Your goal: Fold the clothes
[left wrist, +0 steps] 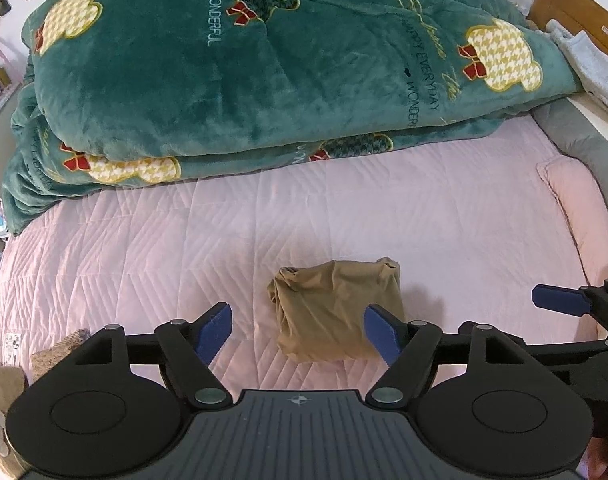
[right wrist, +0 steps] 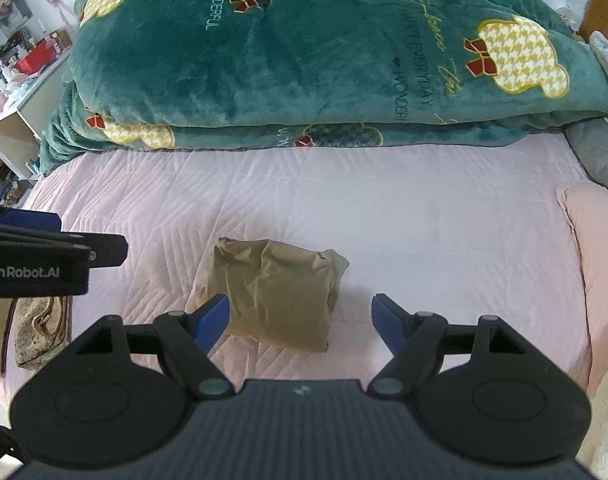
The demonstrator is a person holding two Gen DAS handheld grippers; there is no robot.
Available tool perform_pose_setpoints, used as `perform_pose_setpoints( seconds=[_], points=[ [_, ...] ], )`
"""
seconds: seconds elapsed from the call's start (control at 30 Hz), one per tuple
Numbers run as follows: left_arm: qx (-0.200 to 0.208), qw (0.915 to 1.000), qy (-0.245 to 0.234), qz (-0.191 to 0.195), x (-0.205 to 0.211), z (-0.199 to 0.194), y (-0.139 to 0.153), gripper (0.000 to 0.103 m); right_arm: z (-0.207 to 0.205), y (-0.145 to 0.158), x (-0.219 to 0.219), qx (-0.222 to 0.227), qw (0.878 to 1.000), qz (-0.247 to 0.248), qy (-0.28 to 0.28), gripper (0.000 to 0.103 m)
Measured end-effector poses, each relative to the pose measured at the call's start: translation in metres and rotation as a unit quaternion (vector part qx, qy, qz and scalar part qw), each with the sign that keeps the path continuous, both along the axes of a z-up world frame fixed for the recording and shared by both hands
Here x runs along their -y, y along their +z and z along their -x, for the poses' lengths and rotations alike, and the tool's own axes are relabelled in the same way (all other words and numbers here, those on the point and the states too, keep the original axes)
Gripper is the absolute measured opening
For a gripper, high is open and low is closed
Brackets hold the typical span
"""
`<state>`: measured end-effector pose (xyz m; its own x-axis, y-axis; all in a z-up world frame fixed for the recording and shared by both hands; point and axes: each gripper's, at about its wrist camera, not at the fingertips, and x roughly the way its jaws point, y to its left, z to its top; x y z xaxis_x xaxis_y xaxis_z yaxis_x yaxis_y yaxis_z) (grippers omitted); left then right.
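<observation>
A tan garment [left wrist: 336, 312] lies folded into a small bundle on the pink quilted bedspread [left wrist: 144, 248]. It also shows in the right wrist view [right wrist: 280, 292]. My left gripper [left wrist: 298, 334] is open and empty, above the bed just short of the bundle, its right blue pad in front of the bundle's right edge. My right gripper [right wrist: 300, 322] is open and empty, the bundle lying just ahead between its fingers, nearer the left pad. The right gripper's blue finger [left wrist: 560, 300] shows at the right edge of the left view. The left gripper's body [right wrist: 36, 264] shows at the left of the right view.
A big green plush blanket [left wrist: 264, 64] with bear prints is piled across the far half of the bed. A pink pillow [left wrist: 584, 216] lies at the right edge. A brown knitted bag [right wrist: 40, 328] sits at the near left. A grey garment [left wrist: 592, 64] lies far right.
</observation>
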<state>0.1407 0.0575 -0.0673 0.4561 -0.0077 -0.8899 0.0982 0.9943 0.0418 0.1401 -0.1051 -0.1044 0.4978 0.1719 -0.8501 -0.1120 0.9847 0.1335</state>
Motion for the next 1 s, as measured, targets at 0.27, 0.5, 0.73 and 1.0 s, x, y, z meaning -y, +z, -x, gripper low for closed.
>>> perform_pose_setpoints(
  seconds=[0.27,0.5,0.73,1.0],
  points=[
    [0.005,1.0,-0.005,-0.006,0.004,-0.006,0.0,0.075,-0.005,-0.001,0.001,0.0,1.0,0.0,0.002,0.079],
    [0.012,0.9998,-0.012,-0.013,0.009,-0.011,-0.001,0.082,-0.007,-0.004,0.002,-0.004,1.0,-0.002,0.004,0.079],
    [0.035,0.9992,-0.016,-0.007,0.012,-0.01,0.003,0.085,-0.009,-0.008,0.002,-0.006,1.0,-0.003,0.006,0.079],
    [0.046,0.9988,-0.014,-0.007,0.019,-0.011,0.01,0.085,-0.01,-0.006,0.003,-0.004,1.0,-0.001,0.006,0.079]
  ],
)
